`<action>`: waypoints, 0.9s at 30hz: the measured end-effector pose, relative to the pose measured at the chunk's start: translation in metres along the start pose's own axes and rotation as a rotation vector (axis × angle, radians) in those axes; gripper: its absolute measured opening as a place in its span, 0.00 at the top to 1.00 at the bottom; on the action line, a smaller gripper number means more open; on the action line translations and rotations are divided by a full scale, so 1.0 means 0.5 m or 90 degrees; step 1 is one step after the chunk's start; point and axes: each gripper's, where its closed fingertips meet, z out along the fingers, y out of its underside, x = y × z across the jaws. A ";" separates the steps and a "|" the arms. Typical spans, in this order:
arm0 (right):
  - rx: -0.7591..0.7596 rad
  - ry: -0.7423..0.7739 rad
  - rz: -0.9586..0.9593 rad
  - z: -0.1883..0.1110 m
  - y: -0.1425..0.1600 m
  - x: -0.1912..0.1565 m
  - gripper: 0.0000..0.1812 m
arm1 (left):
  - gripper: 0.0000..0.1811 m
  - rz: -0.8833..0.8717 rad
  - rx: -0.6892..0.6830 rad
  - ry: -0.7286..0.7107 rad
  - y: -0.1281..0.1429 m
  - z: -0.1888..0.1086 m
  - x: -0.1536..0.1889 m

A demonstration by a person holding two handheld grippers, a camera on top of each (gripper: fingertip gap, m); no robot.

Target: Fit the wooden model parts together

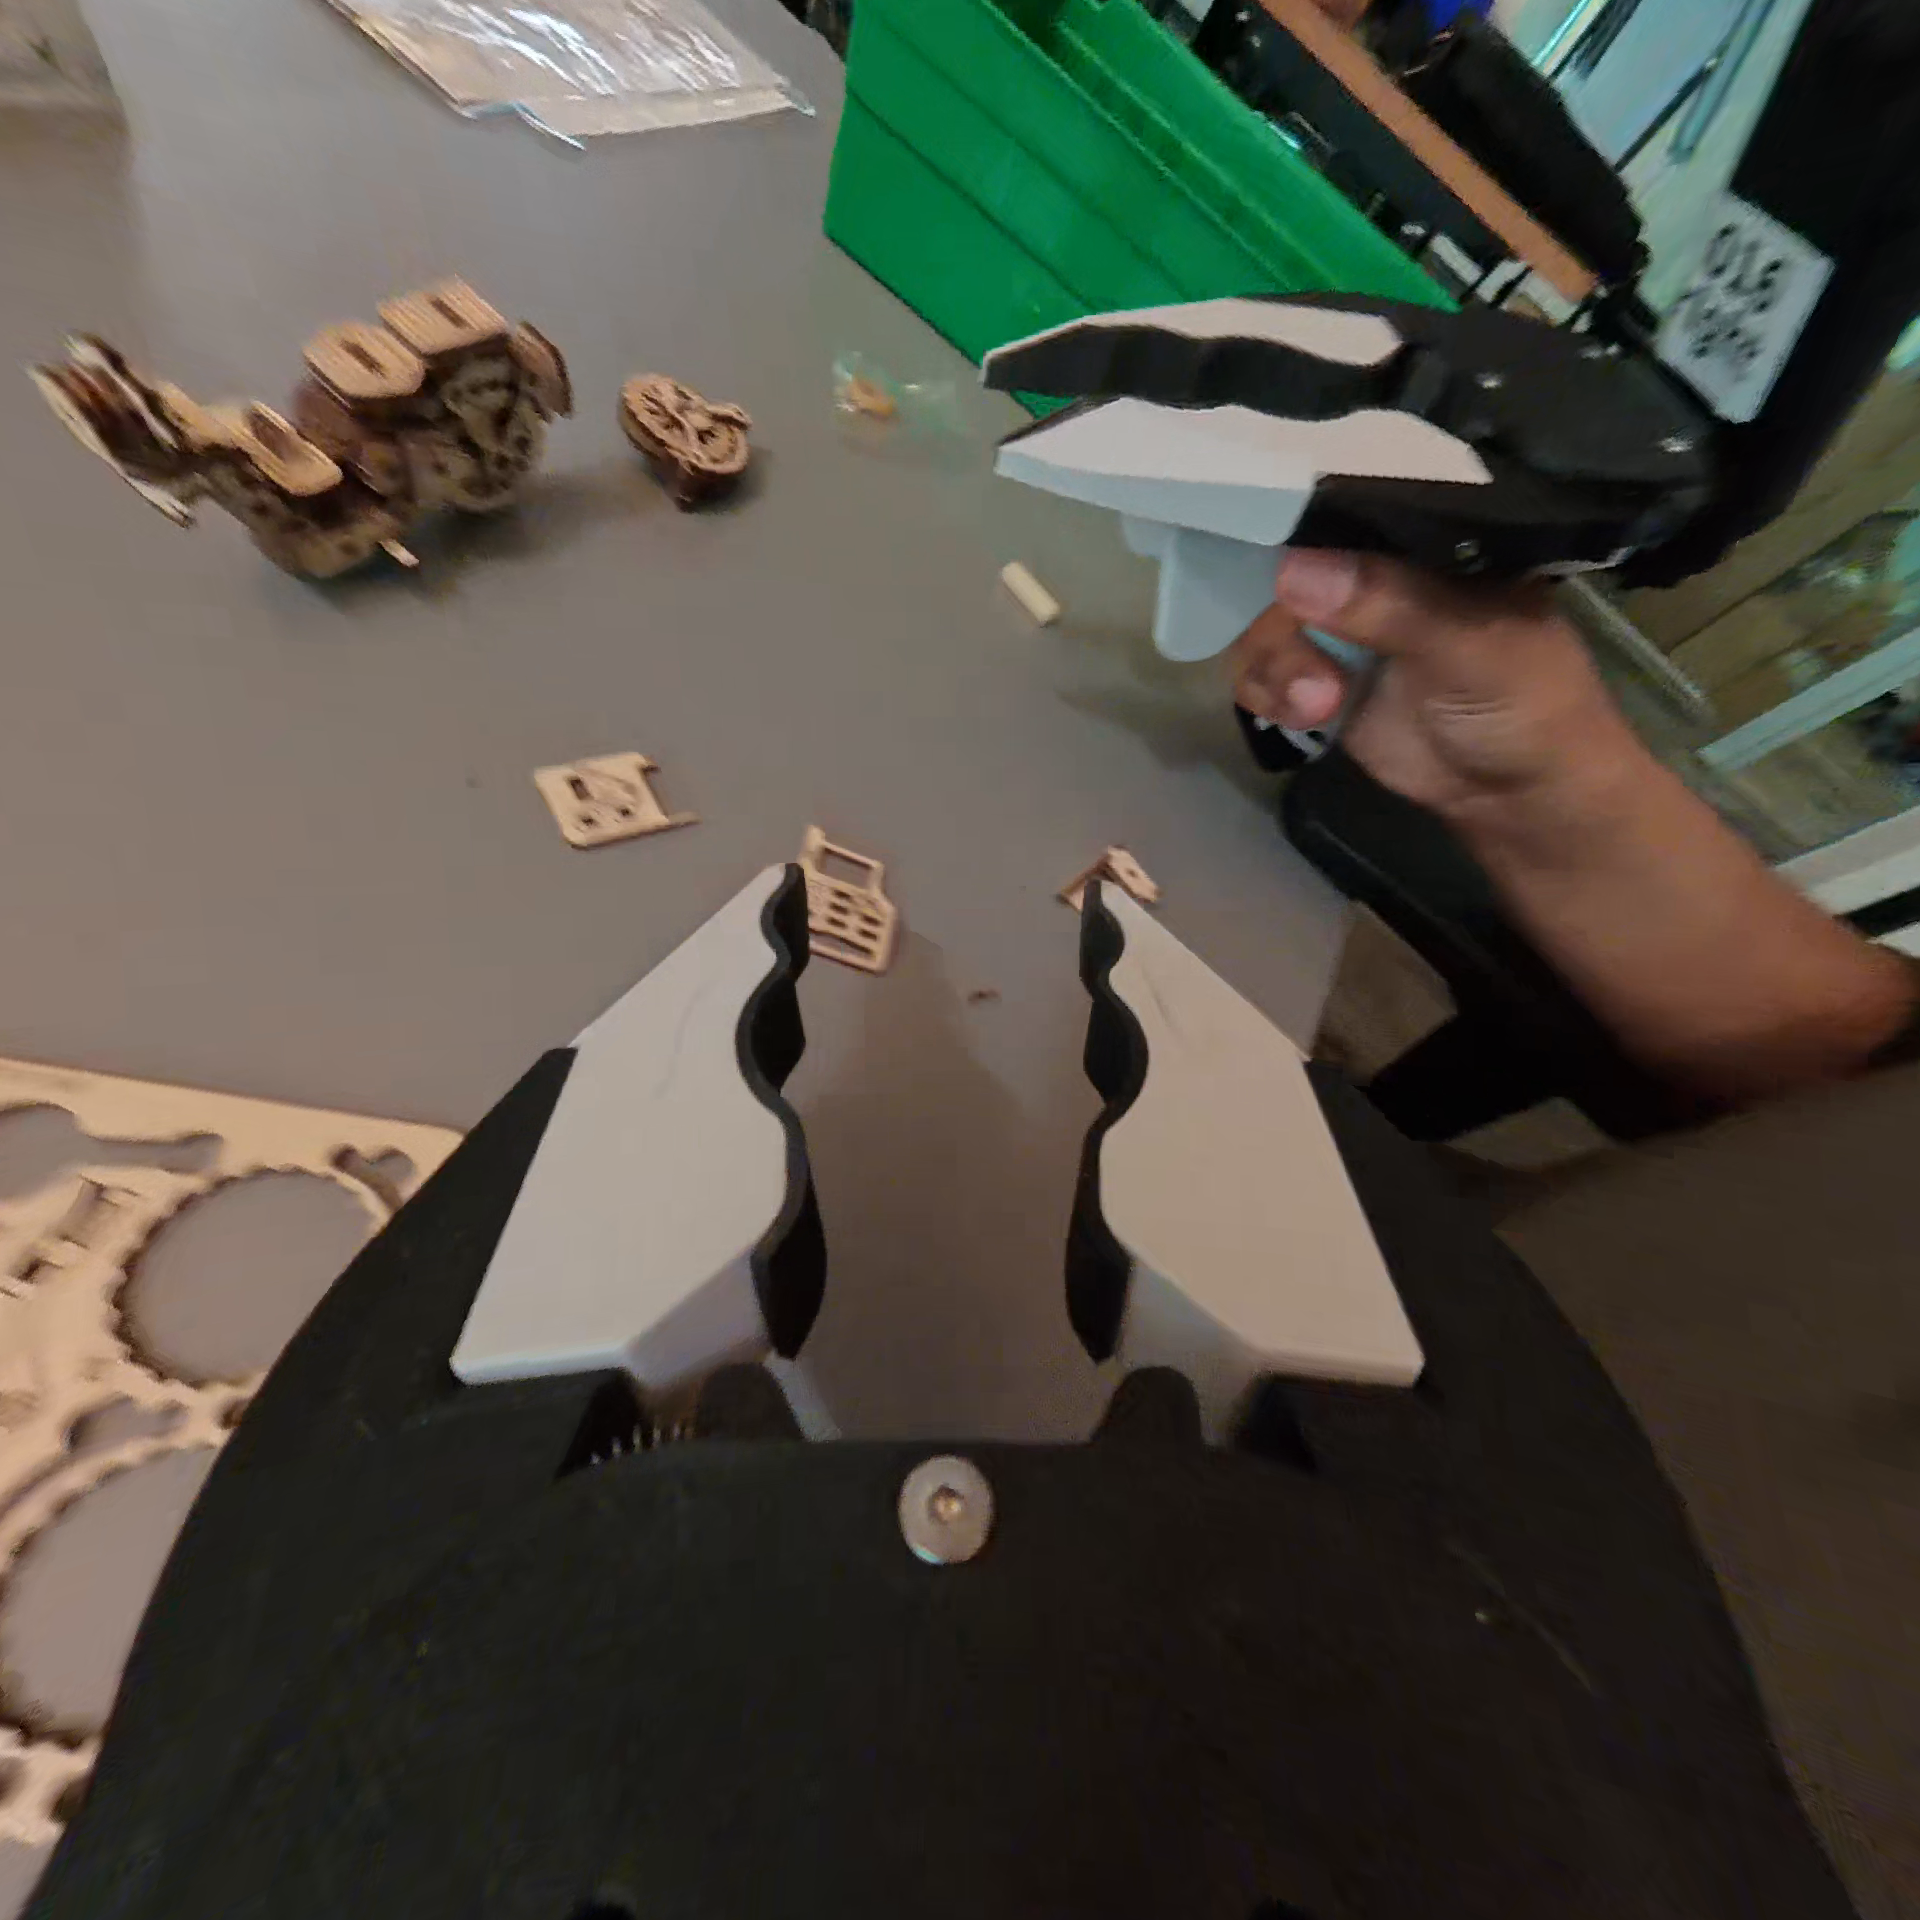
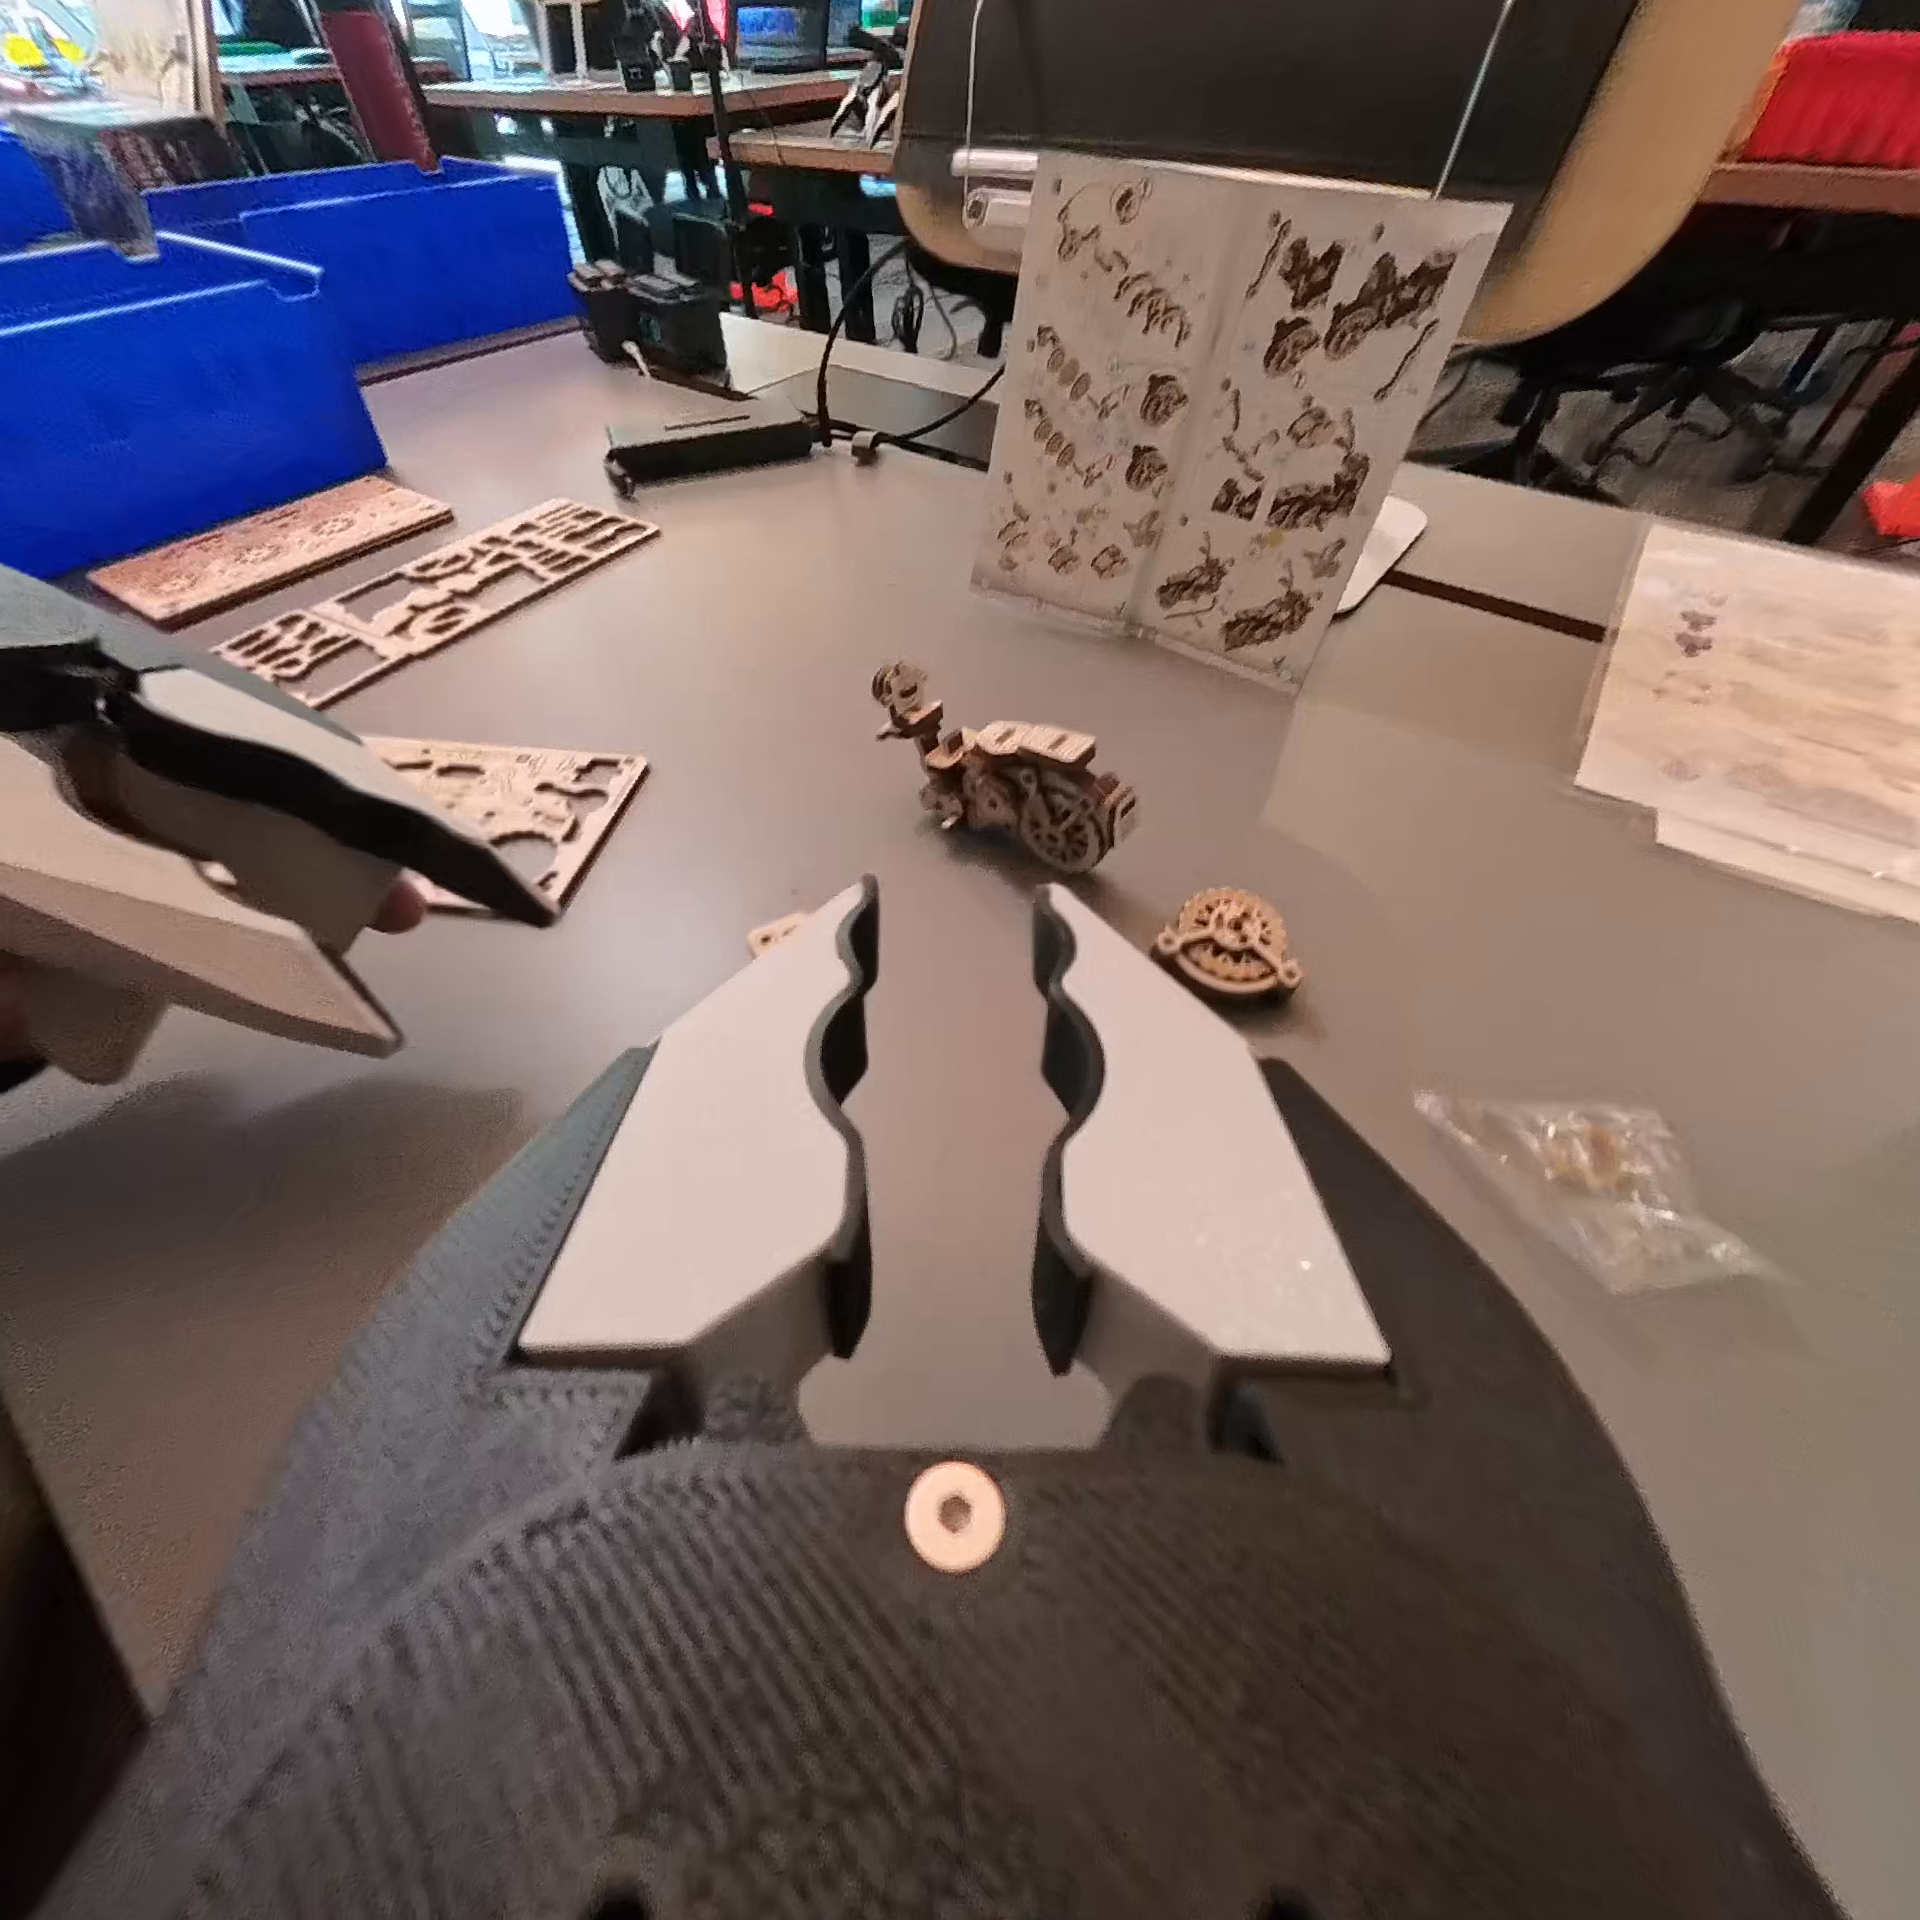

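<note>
Both tools hung empty over the grey table [image 1: 312,675]: the left gripper [image 1: 940,904] had its fingers spread wide with nothing between them, and the right gripper [image 2: 954,899] was likewise parted, though more narrowly, and held nothing. In the left wrist view three small flat wooden pieces lay just beyond the left fingertips near the middle of the frame: a squarish plate [image 1: 603,798], a slotted grille piece [image 1: 850,914] touching the left finger's tip in the picture, and a small scrap [image 1: 1117,873] by the right finger's tip. The half-built wooden motorcycle [image 2: 1003,790] stood upright at the centre of the right wrist view, with a separate wooden wheel [image 2: 1226,945] just beside it, lower right. It looked to me as if picking up a loose piece was the step in hand; a thin flat part would want the fingertips brought low and closed on its edges gently, since such ply seemed likely to snap or skid on the smooth top. A short wooden peg [image 1: 1029,594] lay apart, right of centre in the left view. Punched-out part sheets [image 2: 436,603] lay at the left of the right view, blue bins [image 2: 208,343] upper left, an instruction sheet [image 2: 1226,416] propped upright upper centre, a small clear bag [image 2: 1579,1174] at the right, and desks and chairs filled the room behind. A green crate [image 1: 1039,177] stood at the top of the left view.
</note>
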 end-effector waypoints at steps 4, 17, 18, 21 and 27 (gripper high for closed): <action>0.004 -0.020 0.005 0.050 -0.045 -0.002 0.83 | 0.73 0.012 0.022 -0.025 -0.042 0.007 -0.048; 0.016 -0.118 0.004 0.095 0.007 -0.013 0.97 | 0.77 0.012 0.020 -0.001 -0.011 0.015 -0.096; 0.010 -0.132 0.020 0.096 0.010 -0.019 0.96 | 0.77 0.013 0.011 0.003 -0.008 0.019 -0.095; -0.015 -0.140 0.021 0.101 0.024 -0.028 0.96 | 0.77 0.005 0.006 0.006 -0.006 0.020 -0.097; -0.036 -0.145 0.014 0.107 0.036 -0.039 0.96 | 0.76 -0.015 -0.002 0.009 -0.003 0.023 -0.102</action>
